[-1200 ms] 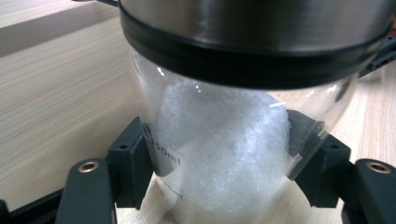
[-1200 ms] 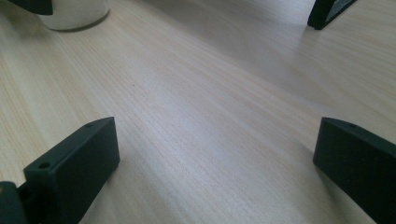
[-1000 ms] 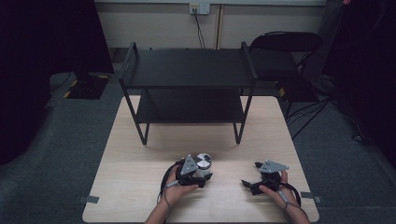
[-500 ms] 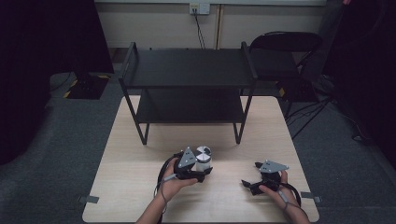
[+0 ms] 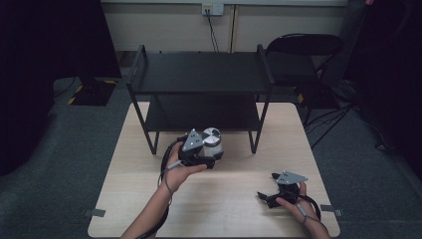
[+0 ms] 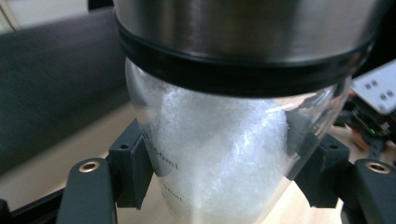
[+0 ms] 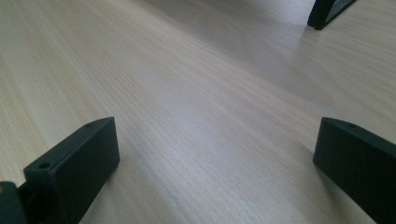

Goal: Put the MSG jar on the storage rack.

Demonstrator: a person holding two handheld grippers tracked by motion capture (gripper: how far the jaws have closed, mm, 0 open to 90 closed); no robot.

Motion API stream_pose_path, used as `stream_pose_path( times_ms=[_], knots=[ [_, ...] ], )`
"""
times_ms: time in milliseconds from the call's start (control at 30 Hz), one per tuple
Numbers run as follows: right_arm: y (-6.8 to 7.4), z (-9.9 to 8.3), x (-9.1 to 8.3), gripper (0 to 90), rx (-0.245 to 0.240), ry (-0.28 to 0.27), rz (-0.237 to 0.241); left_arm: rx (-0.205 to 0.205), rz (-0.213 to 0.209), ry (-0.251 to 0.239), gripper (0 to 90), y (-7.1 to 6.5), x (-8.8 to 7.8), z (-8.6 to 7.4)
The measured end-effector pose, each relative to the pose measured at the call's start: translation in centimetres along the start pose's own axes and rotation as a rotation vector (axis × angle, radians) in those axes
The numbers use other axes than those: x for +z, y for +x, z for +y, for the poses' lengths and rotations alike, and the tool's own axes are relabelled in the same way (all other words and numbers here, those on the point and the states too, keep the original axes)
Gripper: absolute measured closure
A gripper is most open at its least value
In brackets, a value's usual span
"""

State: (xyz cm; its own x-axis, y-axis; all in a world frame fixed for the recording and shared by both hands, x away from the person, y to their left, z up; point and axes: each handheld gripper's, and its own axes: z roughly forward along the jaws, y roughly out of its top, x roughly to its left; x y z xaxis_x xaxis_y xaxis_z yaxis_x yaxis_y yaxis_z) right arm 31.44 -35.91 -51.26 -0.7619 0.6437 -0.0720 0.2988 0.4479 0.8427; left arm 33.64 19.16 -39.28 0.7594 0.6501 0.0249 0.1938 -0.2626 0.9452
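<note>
A clear glass jar (image 6: 219, 154) with a steel lid (image 5: 212, 134) and white grainy contents sits between the jaws of my left gripper (image 5: 211, 154), which is shut on it. In the high view the jar (image 5: 213, 145) is lifted above the wooden table (image 5: 234, 199), in front of the black shelf's lower tier (image 5: 199, 112). My right gripper (image 5: 266, 196) rests low at the table's front right. Its jaws stand wide open over bare wood, with nothing between its fingertips (image 7: 77, 172).
A black two-tier metal shelf (image 5: 204, 72) stands across the back half of the table. One of its feet (image 7: 327, 14) shows in the right gripper view. A black folding chair (image 5: 303, 55) stands behind the table at the right.
My left gripper has carried the jar up and away from me, toward the shelf's lower tier. The right gripper has stayed put.
</note>
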Motion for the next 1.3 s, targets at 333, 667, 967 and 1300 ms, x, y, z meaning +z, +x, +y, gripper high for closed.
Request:
stream_pose_path(
  times_ms=[333,667,967,1300],
  knots=[
    [0.0,0.0,0.0,0.0,0.0,0.0,0.0,-0.027,0.105,-0.011,31.7,1.4,0.4,3.3],
    [0.0,0.0,0.0,0.0,0.0,0.0,0.0,-0.071,0.267,-0.009,31.6,1.5,3.5,4.2],
    [-0.1,0.0,0.0,0.0,-0.003,-0.002,0.002,-0.095,0.368,0.029,31.7,0.9,6.5,4.6],
    [-0.2,0.0,0.0,0.0,-0.003,-0.001,0.007,-0.119,0.383,0.013,31.6,0.9,7.2,4.2]
  ],
)
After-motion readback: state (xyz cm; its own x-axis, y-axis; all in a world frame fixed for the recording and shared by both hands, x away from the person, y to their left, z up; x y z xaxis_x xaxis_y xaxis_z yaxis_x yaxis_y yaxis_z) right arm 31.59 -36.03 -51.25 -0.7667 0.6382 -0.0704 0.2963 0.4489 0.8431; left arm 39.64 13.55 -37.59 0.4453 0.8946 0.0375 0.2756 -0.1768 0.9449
